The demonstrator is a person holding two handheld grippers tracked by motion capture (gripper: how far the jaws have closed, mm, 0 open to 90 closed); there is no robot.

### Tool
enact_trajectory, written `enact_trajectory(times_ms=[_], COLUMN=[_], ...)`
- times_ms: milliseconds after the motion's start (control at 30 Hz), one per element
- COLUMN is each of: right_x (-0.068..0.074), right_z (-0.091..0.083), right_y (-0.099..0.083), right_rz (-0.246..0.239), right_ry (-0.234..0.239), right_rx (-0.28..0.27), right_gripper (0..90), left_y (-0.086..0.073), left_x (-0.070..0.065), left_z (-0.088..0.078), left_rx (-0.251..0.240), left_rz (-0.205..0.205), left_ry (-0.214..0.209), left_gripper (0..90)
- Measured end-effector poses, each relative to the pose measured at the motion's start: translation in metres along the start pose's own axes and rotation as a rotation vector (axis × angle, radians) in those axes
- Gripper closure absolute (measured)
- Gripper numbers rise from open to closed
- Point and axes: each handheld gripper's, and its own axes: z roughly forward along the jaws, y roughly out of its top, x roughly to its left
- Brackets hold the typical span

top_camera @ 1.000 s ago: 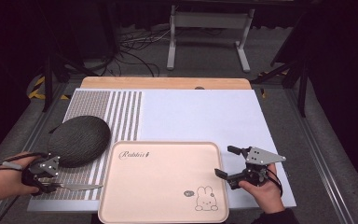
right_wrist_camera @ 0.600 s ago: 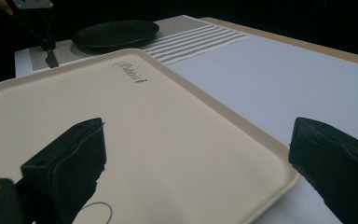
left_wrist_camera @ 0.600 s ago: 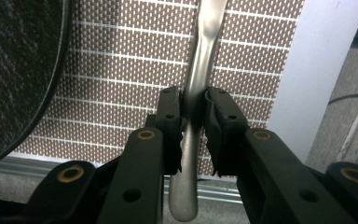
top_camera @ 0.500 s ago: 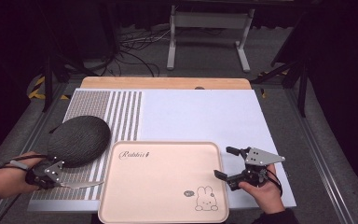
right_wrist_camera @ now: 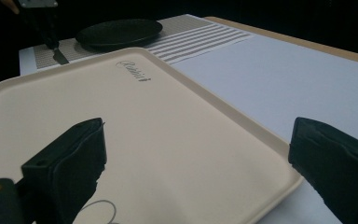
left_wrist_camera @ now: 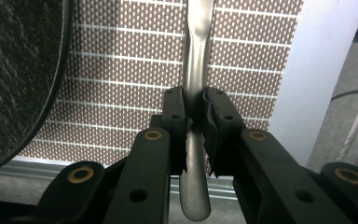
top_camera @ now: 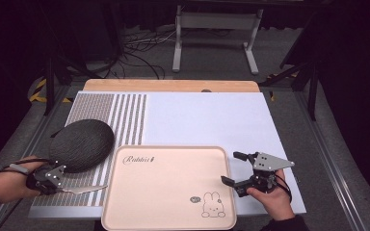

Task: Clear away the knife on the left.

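Steel, thin and flat, the knife (left_wrist_camera: 196, 84) lies on the striped mat (top_camera: 84, 185) beside the dark plate (top_camera: 82, 143), its handle clamped in the left gripper (top_camera: 60, 185), whose jaws have just closed. It could pivot or slip when lifted, being held near the handle's end. Farther off, the right gripper (top_camera: 230, 168) hangs open over the pink tray's (right_wrist_camera: 205, 109) edge, and its own view shows nothing between the jaws.

Slim metal knife (left_wrist_camera: 196, 93) lies flat on the striped placemat (left_wrist_camera: 121, 84).
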Motion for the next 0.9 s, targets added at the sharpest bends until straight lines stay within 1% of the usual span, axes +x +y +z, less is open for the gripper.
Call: enact_trajectory(times_ms=[100, 133, 167, 233, 267, 300, 367, 400, 433, 467, 500, 533, 567, 633, 667, 700, 733, 767, 800, 833, 900], right_x=[0.000, 0.000, -0.001, -0.001, 0.000, 0.000, -0.001, -0.001, -0.001, -0.001, -0.001, -0.001, -0.001, -0.001, -0.001, -0.001, -0.001, -0.001, -0.001, -0.002, -0.002], right_z=[0.000, 0.000, 0.000, 0.001, 0.001, 0.001, 0.001, 0.001, 0.002, 0.002, 0.002, 0.002, 0.002, 0.002, 0.002, 0.002, 0.002, 0.002, 0.001, 0.001, 0.000], right_y=[0.000, 0.000, 0.000, 0.000, -0.001, -0.001, -0.001, -0.001, -0.001, -0.001, -0.001, -0.001, -0.001, -0.001, -0.001, -0.001, -0.001, -0.001, -0.001, -0.001, -0.001], right_rz=[0.002, 0.002, 0.003, 0.003, 0.003, 0.004, 0.004, 0.006, 0.011, 0.013, 0.011, 0.010, 0.010, 0.011, 0.012, 0.012, 0.013, 0.013, 0.015, 0.021, 0.023], right_ry=[0.003, 0.001, -0.001, 0.000, 0.001, 0.002, 0.001, 0.003, 0.006, 0.008, 0.006, 0.007, 0.007, 0.007, 0.006, 0.004, 0.003, 0.001, 0.003, 0.002, -0.001], right_rx=[0.002, 0.005, 0.006, 0.006, 0.005, 0.006, 0.007, 0.005, 0.003, 0.002, 0.004, 0.003, 0.003, 0.003, 0.002, 0.004, 0.004, 0.005, 0.004, 0.002, 0.000], right_gripper=[4.9, 4.9, 4.9, 4.9, 4.9, 4.9, 4.9, 4.9, 4.9, 4.9, 4.9, 4.9, 4.9, 4.9, 4.9, 4.9, 4.9, 4.9, 4.9, 4.9, 5.0], left_y=[-0.001, -0.001, -0.003, -0.008, -0.010, -0.011, -0.013, -0.014, -0.015, -0.016, -0.016, -0.016, -0.016, -0.015, -0.014, -0.012, -0.011, -0.009, -0.008, -0.007, -0.004], left_x=[0.000, 0.000, 0.000, 0.001, 0.001, 0.001, -0.001, -0.001, -0.002, -0.002, -0.002, -0.002, -0.003, -0.003, -0.004, -0.004, -0.005, -0.005, -0.005, -0.004, -0.005], left_z=[0.000, 0.000, -0.001, -0.001, -0.001, -0.002, -0.004, -0.006, -0.007, -0.010, -0.010, -0.012, -0.014, -0.019, -0.021, -0.025, -0.026, -0.029, -0.032, -0.034, -0.036], left_rx=[-0.006, -0.005, -0.013, -0.028, -0.027, -0.026, -0.040, -0.059, -0.077, -0.093, -0.093, -0.109, -0.112, -0.127, -0.138, -0.148, -0.161, -0.176, -0.216, -0.238, -0.251], left_rz=[0.002, -0.008, -0.026, -0.051, -0.069, -0.069, -0.095, -0.104, -0.141, -0.149, -0.149, -0.152, -0.175, -0.176, -0.197, -0.204, -0.226, -0.270, -0.311, -0.317, -0.361], left_ry=[0.002, -0.008, -0.016, -0.024, -0.028, -0.022, -0.031, -0.029, -0.050, -0.054, -0.054, -0.050, -0.051, -0.045, -0.044, -0.043, -0.040, -0.054, -0.070, -0.063, -0.090], left_gripper=[79.9, 79.9, 79.8, 79.9, 79.9, 79.9, 79.9, 79.9, 79.9, 79.8, 79.8, 79.9, 79.9, 79.9, 79.9, 79.9, 79.9, 79.9, 79.9, 79.9, 79.9])
